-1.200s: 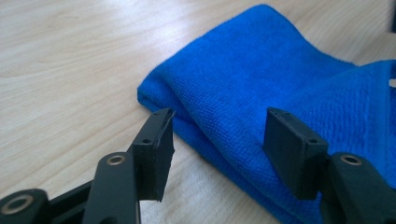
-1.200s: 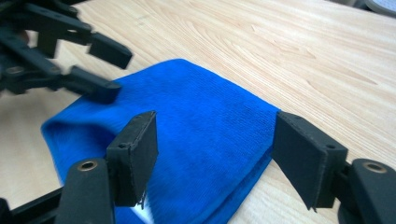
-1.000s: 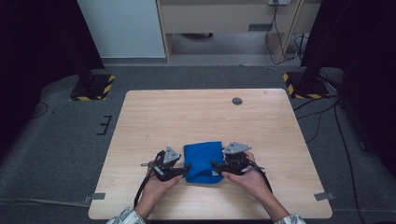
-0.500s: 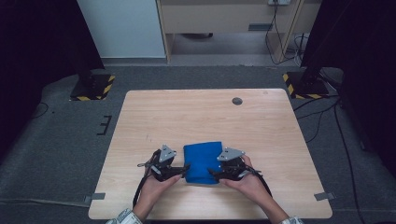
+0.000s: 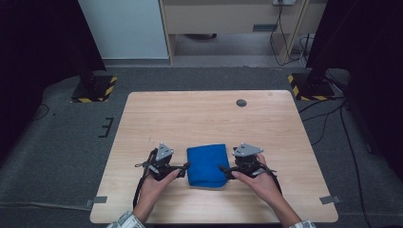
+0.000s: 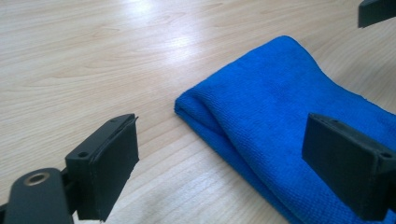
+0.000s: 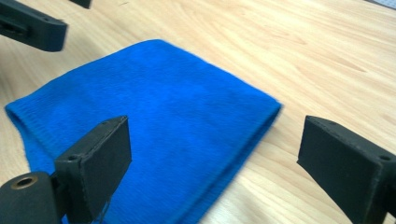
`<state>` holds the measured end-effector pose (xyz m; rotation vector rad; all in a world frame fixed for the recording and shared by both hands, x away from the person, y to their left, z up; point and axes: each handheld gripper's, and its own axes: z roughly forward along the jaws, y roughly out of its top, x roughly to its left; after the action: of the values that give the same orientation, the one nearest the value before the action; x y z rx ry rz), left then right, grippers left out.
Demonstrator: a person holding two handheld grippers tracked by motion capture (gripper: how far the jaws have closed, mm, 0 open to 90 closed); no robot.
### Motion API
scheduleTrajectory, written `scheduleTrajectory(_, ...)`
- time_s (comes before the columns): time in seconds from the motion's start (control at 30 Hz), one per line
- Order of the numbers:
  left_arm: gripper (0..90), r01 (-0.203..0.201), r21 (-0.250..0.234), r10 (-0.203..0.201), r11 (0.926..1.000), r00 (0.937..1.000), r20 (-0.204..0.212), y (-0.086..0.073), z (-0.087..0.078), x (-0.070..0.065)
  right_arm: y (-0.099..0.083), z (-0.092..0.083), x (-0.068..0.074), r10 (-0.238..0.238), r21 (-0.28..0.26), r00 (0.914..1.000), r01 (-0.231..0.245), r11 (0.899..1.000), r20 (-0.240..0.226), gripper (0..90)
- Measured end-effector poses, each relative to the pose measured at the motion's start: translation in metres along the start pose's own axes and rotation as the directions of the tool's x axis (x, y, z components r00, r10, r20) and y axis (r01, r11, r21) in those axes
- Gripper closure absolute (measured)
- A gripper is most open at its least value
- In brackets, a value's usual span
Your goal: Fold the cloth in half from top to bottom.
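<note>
A folded blue cloth (image 5: pixel 206 165) lies flat on the wooden table (image 5: pixel 199 118) near its front edge. My left gripper (image 5: pixel 184 167) sits at the cloth's left edge, and its jaws have just been opening. In the left gripper view this gripper (image 6: pixel 229 158) stands wide, one pad over bare wood and the other above the cloth (image 6: pixel 280 107), pressing nothing. My right gripper (image 5: pixel 223 168) is at the cloth's right edge, its jaws also just opening. In the right gripper view this gripper (image 7: pixel 224 158) straddles the cloth's corner (image 7: pixel 154 116) without gripping it.
A dark round grommet (image 5: pixel 241 102) sits in the table's far right part. Black stands with yellow-striped bases stand on the floor at the far left (image 5: pixel 95 88) and far right (image 5: pixel 311 85). A pale cabinet stands behind the table.
Both grippers have opened their jaws and come off the cloth's side edges. The right gripper has drawn back a little to the right. The cloth rests flat.
</note>
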<state>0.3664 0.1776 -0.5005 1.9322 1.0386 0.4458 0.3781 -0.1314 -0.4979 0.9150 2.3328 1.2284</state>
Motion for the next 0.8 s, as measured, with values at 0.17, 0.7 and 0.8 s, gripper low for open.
scheduleTrajectory(0.17,8.6,0.005,-0.01,-0.005,0.9999,0.9999,-0.01,0.001,-0.004,0.007,0.0,-0.008,-0.013,0.037,-0.021,0.9991,-0.037,0.999,0.022,9.2)
scheduleTrajectory(0.7,4.3,0.017,0.008,-0.017,0.9998,0.999,-0.041,0.0,-0.006,0.018,-0.005,-0.023,-0.039,0.144,-0.072,0.9848,-0.138,0.988,0.097,7.9)
scheduleTrajectory(0.8,4.5,0.009,0.017,-0.008,0.9998,0.9988,-0.049,0.0,-0.005,0.02,-0.006,-0.025,-0.041,0.165,-0.08,0.9804,-0.157,0.984,0.108,7.6)
